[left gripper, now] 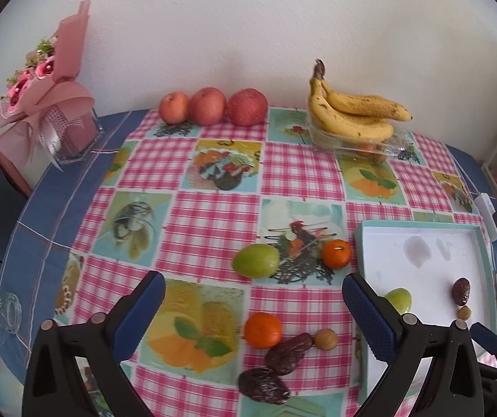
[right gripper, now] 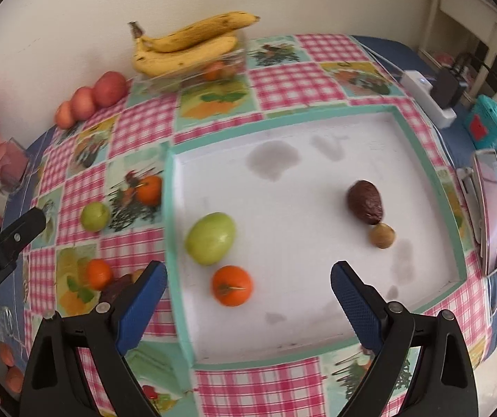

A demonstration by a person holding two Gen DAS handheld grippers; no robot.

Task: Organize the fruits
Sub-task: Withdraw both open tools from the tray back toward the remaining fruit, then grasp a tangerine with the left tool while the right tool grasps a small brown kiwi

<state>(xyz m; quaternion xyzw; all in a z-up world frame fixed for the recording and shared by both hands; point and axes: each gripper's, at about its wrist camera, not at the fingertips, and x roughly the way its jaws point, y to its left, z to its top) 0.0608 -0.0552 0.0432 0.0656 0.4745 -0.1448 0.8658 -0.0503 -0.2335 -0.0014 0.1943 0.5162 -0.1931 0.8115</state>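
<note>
My right gripper (right gripper: 248, 295) stands spread and empty over the tray (right gripper: 425, 160); my left gripper (left gripper: 253, 309) likewise, above the tangerine (left gripper: 262, 330) on the tablecloth (left gripper: 213, 222). I judge it light, soft-skinned, apt to roll — take it across the middle; only the right wrist view shows the tray's own tangerine (right gripper: 231, 285).

Tray (right gripper: 422, 132) right on table (left gripper: 213, 180), apples (left gripper: 210, 106) and bananas (left gripper: 349, 114) behind.
</note>
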